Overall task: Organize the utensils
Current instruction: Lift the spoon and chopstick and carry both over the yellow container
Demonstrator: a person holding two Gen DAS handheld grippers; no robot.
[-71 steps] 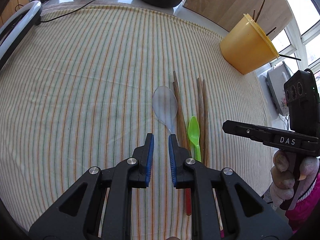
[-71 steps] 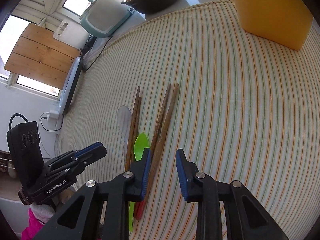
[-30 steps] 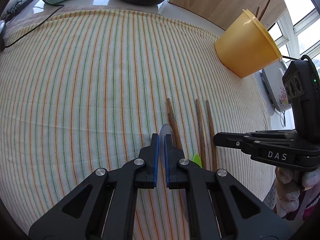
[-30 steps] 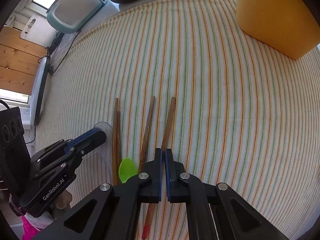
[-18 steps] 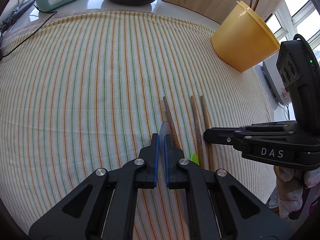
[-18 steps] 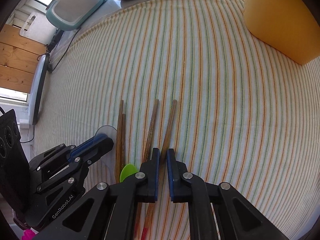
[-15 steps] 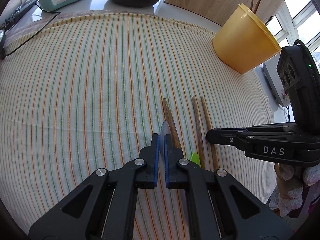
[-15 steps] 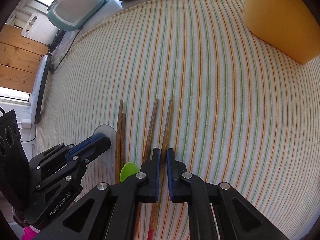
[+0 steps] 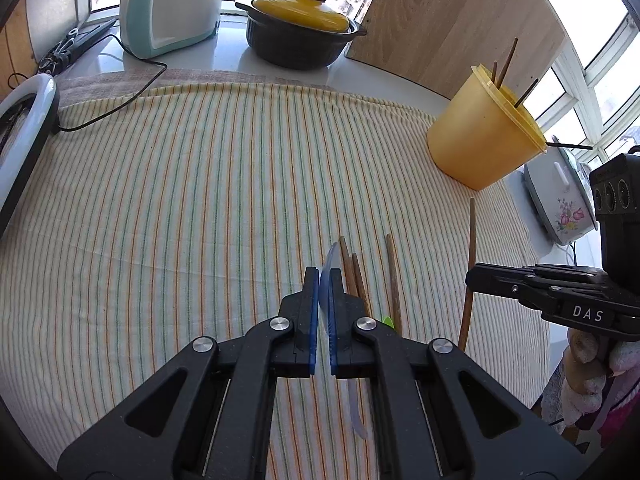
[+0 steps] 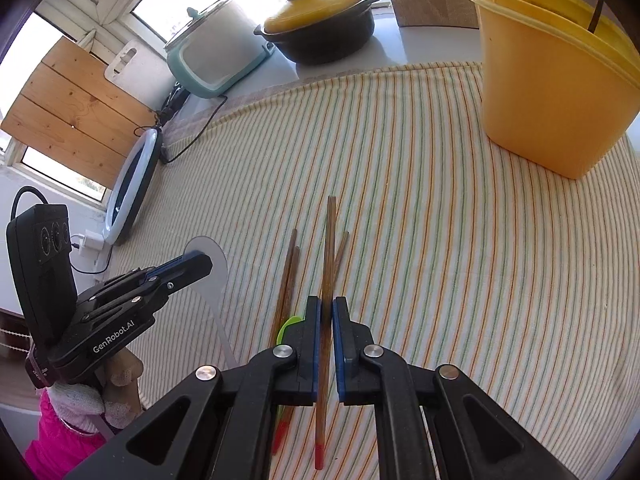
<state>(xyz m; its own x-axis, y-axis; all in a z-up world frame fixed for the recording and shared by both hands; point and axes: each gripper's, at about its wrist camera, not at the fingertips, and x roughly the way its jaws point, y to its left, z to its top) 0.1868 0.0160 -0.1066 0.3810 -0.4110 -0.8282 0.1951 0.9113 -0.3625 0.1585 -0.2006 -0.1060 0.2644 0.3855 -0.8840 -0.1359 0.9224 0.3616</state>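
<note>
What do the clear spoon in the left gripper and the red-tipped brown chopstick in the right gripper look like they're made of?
The clear spoon looks like thin translucent plastic, smooth and faintly frosted: the cloth's stripes show through its bowl. The red-tipped brown chopstick looks like wood or bamboo with a matte brown finish and a painted red tip; no grain is visible to settle which.

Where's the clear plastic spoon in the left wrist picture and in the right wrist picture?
Left wrist: clear plastic spoon at lower centre, edge-on between the left gripper's pads.
Right wrist: its bowl at centre left, behind that gripper's tip.
Shared landmark: the yellow tub on the striped cloth.
</note>
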